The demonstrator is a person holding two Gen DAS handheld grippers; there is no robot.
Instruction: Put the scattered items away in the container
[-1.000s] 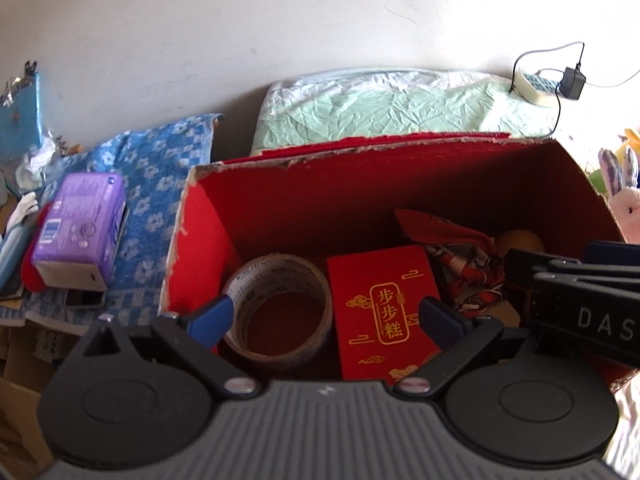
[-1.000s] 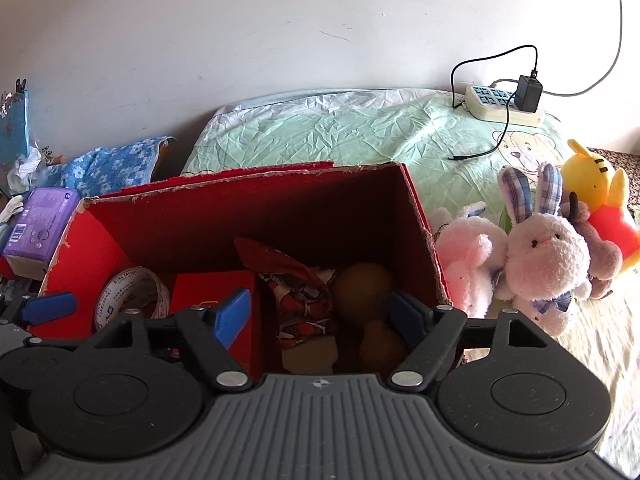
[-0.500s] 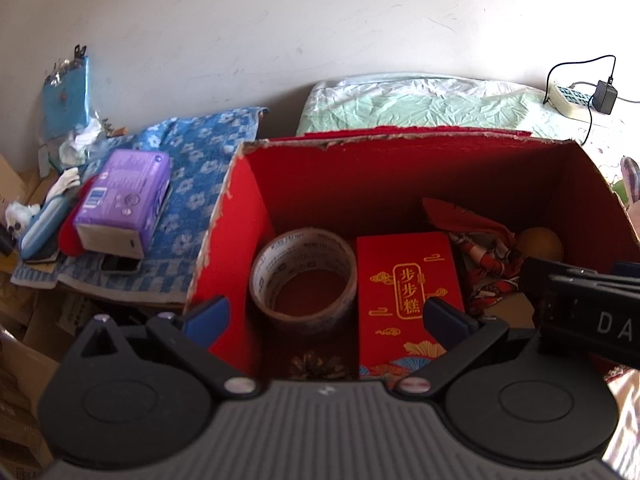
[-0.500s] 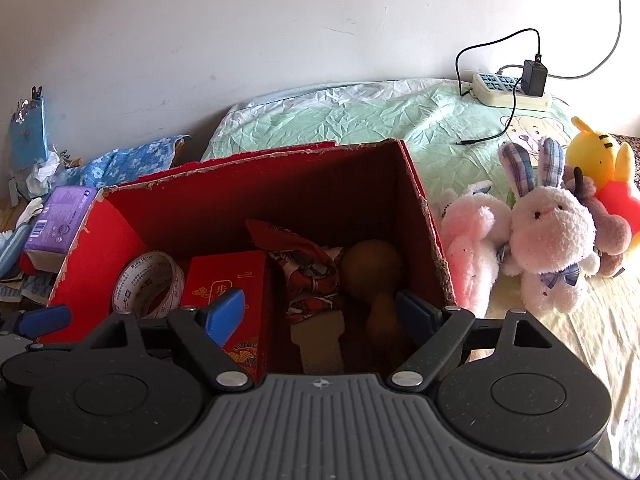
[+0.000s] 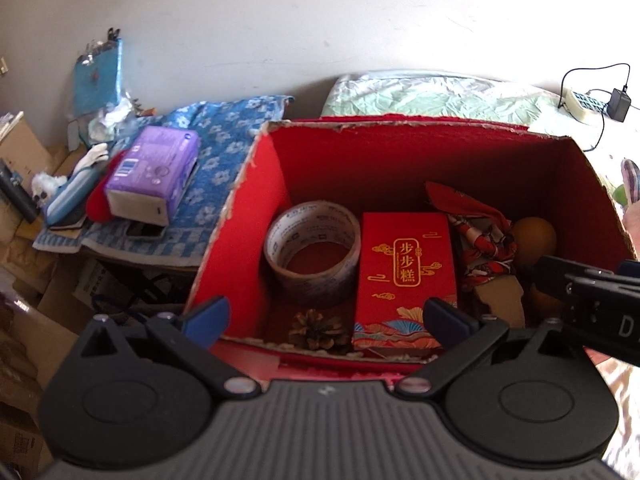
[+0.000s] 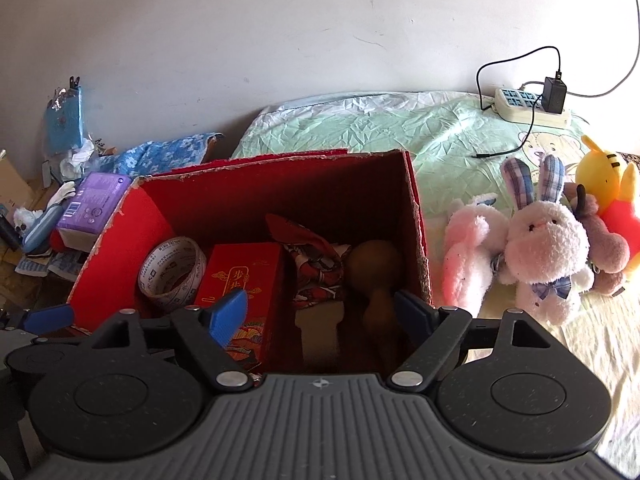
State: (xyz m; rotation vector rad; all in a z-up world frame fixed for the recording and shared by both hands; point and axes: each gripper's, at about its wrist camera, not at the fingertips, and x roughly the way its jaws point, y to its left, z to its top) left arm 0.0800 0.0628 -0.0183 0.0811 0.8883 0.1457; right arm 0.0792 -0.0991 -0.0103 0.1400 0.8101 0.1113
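A red cardboard box (image 5: 256, 216) (image 6: 420, 240) stands on the bed in both wrist views. Inside it lie a roll of clear tape (image 5: 312, 252) (image 6: 172, 276), a red gift packet with gold characters (image 5: 404, 276) (image 6: 240, 276), a pine cone (image 5: 316, 330), a red patterned cloth (image 5: 480, 232) (image 6: 312, 264), a brown gourd (image 6: 374, 276) and a beige cardboard piece (image 6: 320, 328). My left gripper (image 5: 326, 318) hangs open above the box's near edge, holding nothing. My right gripper (image 6: 320, 312) is open over the box's right half, also holding nothing.
A purple tissue pack (image 5: 154, 174) lies on a blue flowered cloth (image 5: 224, 152) left of the box. Several plush toys (image 6: 540, 248) sit on the bed to the right. A power strip (image 6: 528, 106) with a charger rests by the wall. Cardboard boxes (image 5: 36, 320) crowd the left.
Both grippers have drawn back and up from the box, so more of its inside shows, including the pine cone. Both stay open; nothing in the box has moved.
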